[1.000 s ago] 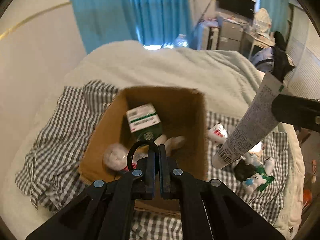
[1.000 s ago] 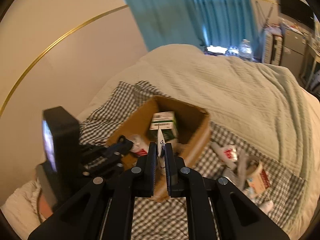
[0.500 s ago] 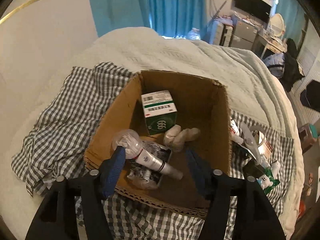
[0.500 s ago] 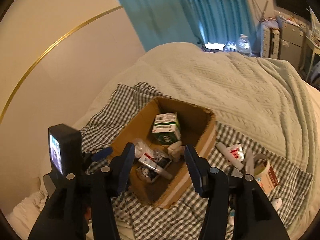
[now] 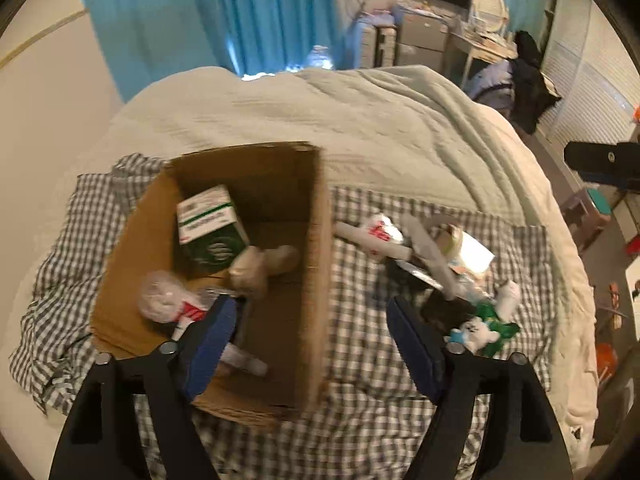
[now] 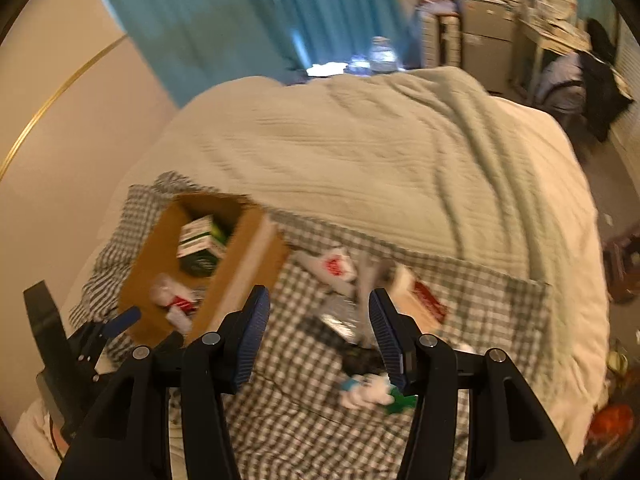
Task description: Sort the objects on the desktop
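Observation:
An open cardboard box (image 5: 316,264) (image 6: 244,256) sits on a checked cloth (image 5: 360,340) on the bed. Inside lie a green-and-white carton (image 5: 210,228), a beige lump (image 5: 256,268), a clear bag (image 5: 160,296) and a white tube. To its right lies a pile: a white packet with red print (image 5: 376,234) (image 6: 334,266), a tape box (image 5: 464,248) (image 6: 420,300), a dark object (image 6: 352,350) and a white-and-green toy (image 5: 480,326) (image 6: 372,390). My left gripper (image 5: 312,336) is open and empty over the box's right wall. My right gripper (image 6: 318,334) is open and empty above the pile.
A pale quilt (image 5: 360,120) covers the bed beyond the cloth. Blue curtains (image 5: 200,12) and cluttered furniture (image 5: 440,32) stand at the back. The right gripper's body (image 5: 604,160) shows at the left wrist view's right edge; the left gripper (image 6: 80,340) shows low left in the right view.
Both grippers opened and let go: the left dropped a black ring, the right a white tube, which now lies in the box. Both views have since swung right toward the pile.

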`<move>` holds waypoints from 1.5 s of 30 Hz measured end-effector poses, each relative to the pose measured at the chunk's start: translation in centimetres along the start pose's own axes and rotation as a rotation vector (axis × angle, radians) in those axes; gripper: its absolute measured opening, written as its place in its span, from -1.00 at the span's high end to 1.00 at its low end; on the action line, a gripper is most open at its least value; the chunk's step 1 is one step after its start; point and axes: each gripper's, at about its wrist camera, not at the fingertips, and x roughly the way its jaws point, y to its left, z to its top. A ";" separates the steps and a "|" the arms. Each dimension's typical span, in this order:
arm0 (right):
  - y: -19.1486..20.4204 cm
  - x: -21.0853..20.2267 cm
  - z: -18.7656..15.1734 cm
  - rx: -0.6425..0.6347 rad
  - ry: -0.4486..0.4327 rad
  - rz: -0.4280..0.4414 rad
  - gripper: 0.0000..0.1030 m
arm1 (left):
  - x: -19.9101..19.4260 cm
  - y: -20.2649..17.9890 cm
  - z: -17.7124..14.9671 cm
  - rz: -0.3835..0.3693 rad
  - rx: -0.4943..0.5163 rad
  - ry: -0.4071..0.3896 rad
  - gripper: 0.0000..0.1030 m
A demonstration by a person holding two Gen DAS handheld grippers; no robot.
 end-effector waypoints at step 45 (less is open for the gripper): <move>-6.9 19.7 -4.3 0.045 0.301 0.092 0.33 | 17.6 -6.6 0.5 -0.296 -0.178 0.127 0.65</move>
